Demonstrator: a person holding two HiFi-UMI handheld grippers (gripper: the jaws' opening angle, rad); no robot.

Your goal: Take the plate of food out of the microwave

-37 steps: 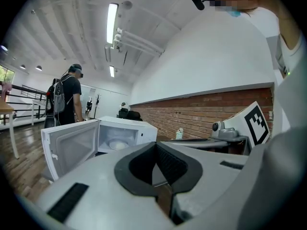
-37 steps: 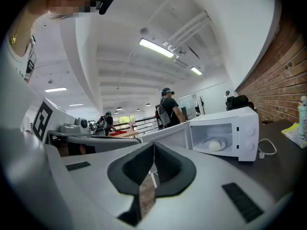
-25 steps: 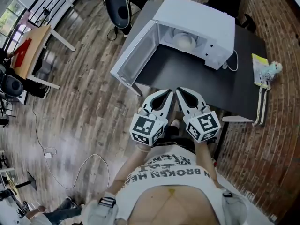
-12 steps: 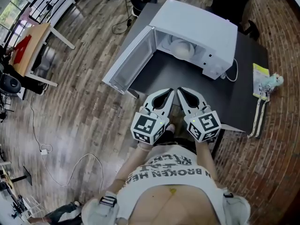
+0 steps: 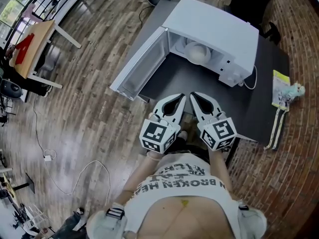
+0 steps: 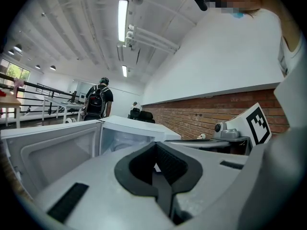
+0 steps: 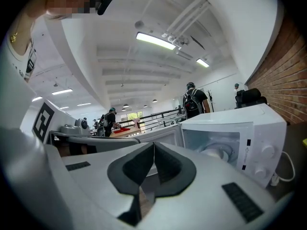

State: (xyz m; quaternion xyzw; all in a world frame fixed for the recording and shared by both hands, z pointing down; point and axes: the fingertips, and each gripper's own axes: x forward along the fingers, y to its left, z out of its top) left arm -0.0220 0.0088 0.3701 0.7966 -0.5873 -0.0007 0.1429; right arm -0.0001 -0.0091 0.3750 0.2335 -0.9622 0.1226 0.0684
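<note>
A white microwave [image 5: 214, 29] stands on a dark table [image 5: 199, 78] with its door [image 5: 139, 63] swung wide to the left. Inside its cavity sits a plate with a pale domed mound of food [image 5: 198, 53], also seen as the plate of food [image 7: 220, 152] in the right gripper view. My left gripper [image 5: 180, 99] and right gripper [image 5: 193, 97] are held side by side close to my body at the table's near edge, well short of the microwave. Both are shut and hold nothing; the left gripper [image 6: 154, 166] and right gripper [image 7: 152, 150] have their jaws pressed together.
A yellow-green packet and a small toy [image 5: 283, 83] lie at the table's right edge. A brick wall is to the right, wood floor with a cable [image 5: 75, 173] to the left. A desk [image 5: 35, 49] stands far left, people stand in the background.
The head view has shifted slightly, so the microwave and table sit a little further right in the frame. Both grippers keep the same pose, shut and side by side.
</note>
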